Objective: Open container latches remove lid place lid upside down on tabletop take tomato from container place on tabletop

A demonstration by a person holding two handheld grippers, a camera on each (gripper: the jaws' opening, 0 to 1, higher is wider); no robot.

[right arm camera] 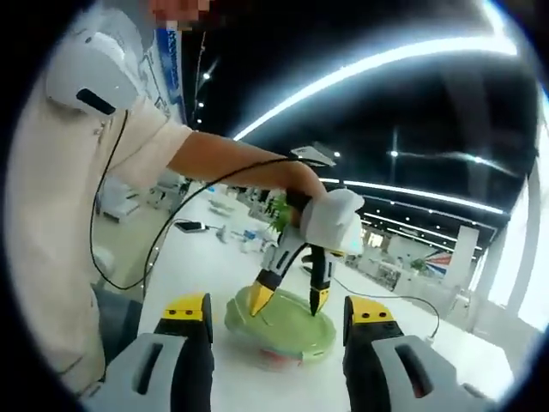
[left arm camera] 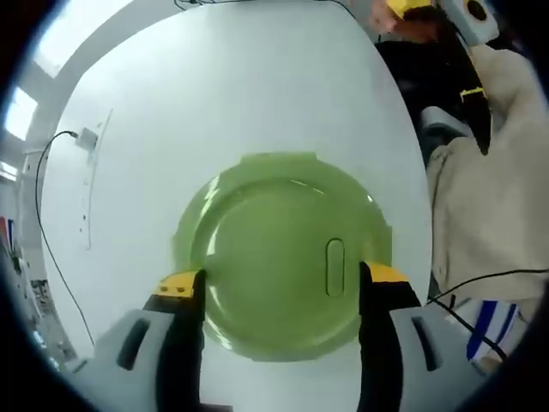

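A round green lid [left arm camera: 274,257] with an oval tab [left arm camera: 334,267] sits on the container, seen from straight above on the white tabletop [left arm camera: 214,103]. My left gripper [left arm camera: 281,281] is open just over it, one yellow tip near each side of the lid. From the right gripper view the same left gripper [right arm camera: 290,300] points down at the lid [right arm camera: 279,324], jaws spread. Beneath the lid is a clear container base [right arm camera: 276,356] with something reddish inside. My right gripper [right arm camera: 279,311] stands open and holds nothing, short of the container.
A person's arm [right arm camera: 232,159] and pale clothing [left arm camera: 480,215] are close on one side of the container. A black cable [left arm camera: 43,215] and a thin white strip [left arm camera: 90,184] lie on the table. More cable trails past the container [right arm camera: 403,300].
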